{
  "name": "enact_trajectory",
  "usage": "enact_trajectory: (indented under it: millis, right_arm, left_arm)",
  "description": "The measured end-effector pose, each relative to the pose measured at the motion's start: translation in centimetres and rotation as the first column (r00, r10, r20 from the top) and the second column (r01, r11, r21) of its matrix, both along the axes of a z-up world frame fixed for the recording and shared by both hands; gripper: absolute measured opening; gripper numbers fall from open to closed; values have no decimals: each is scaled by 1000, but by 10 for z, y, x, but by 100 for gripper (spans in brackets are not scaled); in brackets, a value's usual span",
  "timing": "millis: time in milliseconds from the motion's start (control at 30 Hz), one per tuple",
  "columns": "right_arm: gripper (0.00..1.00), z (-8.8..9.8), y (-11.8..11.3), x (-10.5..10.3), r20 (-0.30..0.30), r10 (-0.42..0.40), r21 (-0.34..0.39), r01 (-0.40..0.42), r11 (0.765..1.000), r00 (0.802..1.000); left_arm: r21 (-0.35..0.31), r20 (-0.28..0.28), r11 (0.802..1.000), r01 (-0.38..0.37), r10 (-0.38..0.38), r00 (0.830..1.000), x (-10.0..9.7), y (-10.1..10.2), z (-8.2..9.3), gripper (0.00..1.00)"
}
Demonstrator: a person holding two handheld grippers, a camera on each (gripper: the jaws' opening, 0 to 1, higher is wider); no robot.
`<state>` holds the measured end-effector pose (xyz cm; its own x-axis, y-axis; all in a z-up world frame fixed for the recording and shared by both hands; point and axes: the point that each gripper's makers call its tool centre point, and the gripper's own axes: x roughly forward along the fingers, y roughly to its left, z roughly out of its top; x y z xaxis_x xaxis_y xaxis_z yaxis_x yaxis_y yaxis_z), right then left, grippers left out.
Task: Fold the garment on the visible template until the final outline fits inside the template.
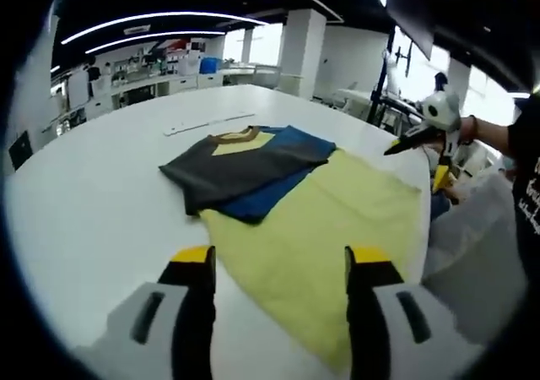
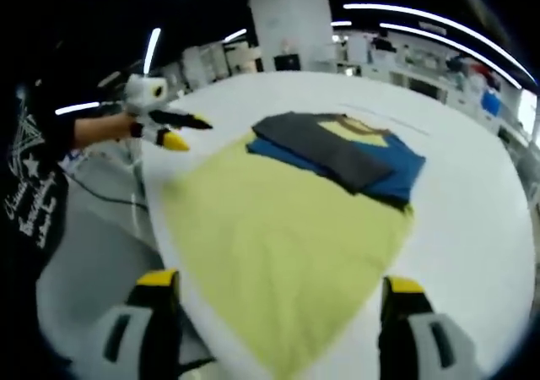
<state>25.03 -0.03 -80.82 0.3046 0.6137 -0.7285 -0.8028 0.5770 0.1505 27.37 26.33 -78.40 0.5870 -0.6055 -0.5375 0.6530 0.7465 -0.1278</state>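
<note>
In the left gripper view my left gripper (image 1: 281, 266) has its yellow-tipped black fingers (image 1: 193, 266) spread wide at the bottom of the frame, holding nothing, hovering over the near edge of the pale yellow cloth sheet (image 1: 337, 228). In the right gripper view my right gripper (image 2: 278, 291) is likewise wide apart and empty above the same yellow sheet, which runs from centre to lower centre.

The folded garment (image 1: 249, 165), dark grey over blue with a yellow neck panel, lies at centre on the far end of the yellow sheet, on the round white table (image 1: 93, 203). Its lower layers are hidden under the grey fold.

At upper left of the right gripper view, my left gripper appears from outside, held by a hand (image 2: 101, 131); its finger gap there is hard to judge.
</note>
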Motion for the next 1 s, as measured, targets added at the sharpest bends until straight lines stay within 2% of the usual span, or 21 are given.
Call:
enact_trajectory:
  millis: [133, 233, 433, 667, 1000]
  right_arm:
    - [92, -8, -2, -9, 0, 49, -41, -49, 998, 999]
    - [87, -11, -2, -14, 3, 65, -46, -65, 997, 998]
    - [81, -18, 0, -23, 6, 100, -64, -100, 993, 995]
    - [71, -28, -2, -29, 21, 143, -110, -140, 984, 989]
    - [56, -38, -11, -35, 20, 184, -158, -179, 971, 983]
  left_arm:
    - [5, -17, 999, 37, -37, 999, -18, -7, -5, 57]
    - [12, -42, 999, 41, -40, 998, -29, -9, -12, 56]
    - [48, -66, 994, 96, -93, 993, -47, -13, -24, 54]
    - [49, -99, 992, 119, -113, 989, -59, -10, -37, 50]
    - [104, -130, 979, 178, -164, 978, -79, -15, -50, 45]
